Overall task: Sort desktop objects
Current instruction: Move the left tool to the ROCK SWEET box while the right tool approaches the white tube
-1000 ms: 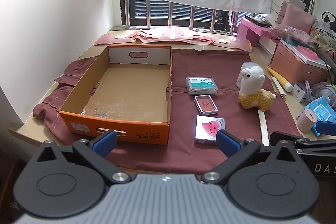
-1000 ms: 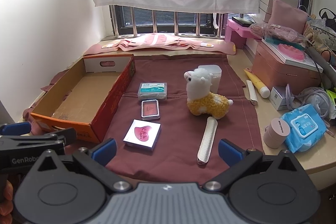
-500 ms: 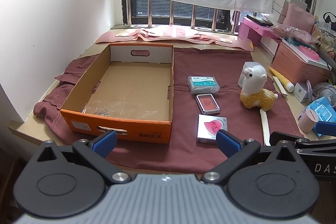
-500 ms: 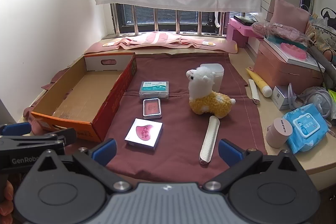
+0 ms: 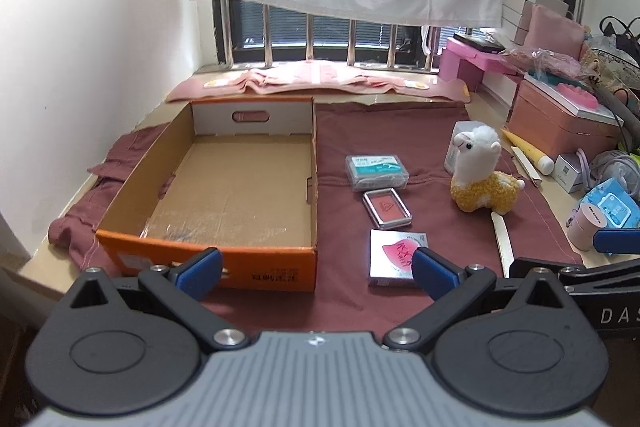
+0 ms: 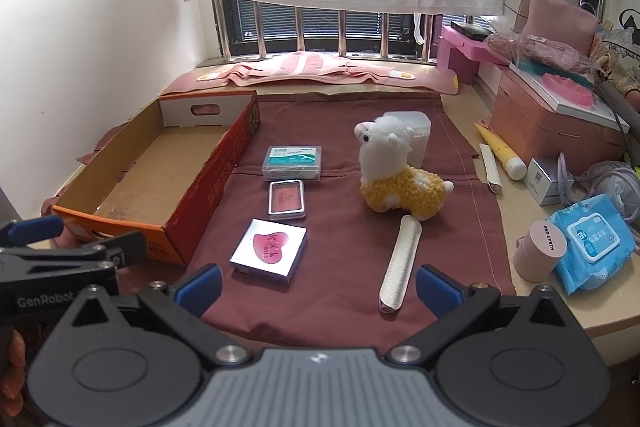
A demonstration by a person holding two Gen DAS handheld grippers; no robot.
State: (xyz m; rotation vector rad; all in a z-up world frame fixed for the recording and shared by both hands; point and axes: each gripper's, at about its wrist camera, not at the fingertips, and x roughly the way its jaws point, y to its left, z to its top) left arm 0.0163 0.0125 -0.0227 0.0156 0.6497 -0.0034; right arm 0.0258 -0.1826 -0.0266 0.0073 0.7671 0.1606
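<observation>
On the desk (image 6: 472,115), the alpaca toy (image 6: 394,179) hides a white tub; the left view shows the cardboard box (image 5: 224,187) floor fully. Left tongs (image 5: 316,269) and right tongs (image 6: 318,285) gape, released, holding nothing.

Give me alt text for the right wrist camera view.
The right claw, open and empty, hovers over a maroon cloth holding an alpaca plush, three small cases and a white pouch. An empty cardboard box sits to the left.
</observation>
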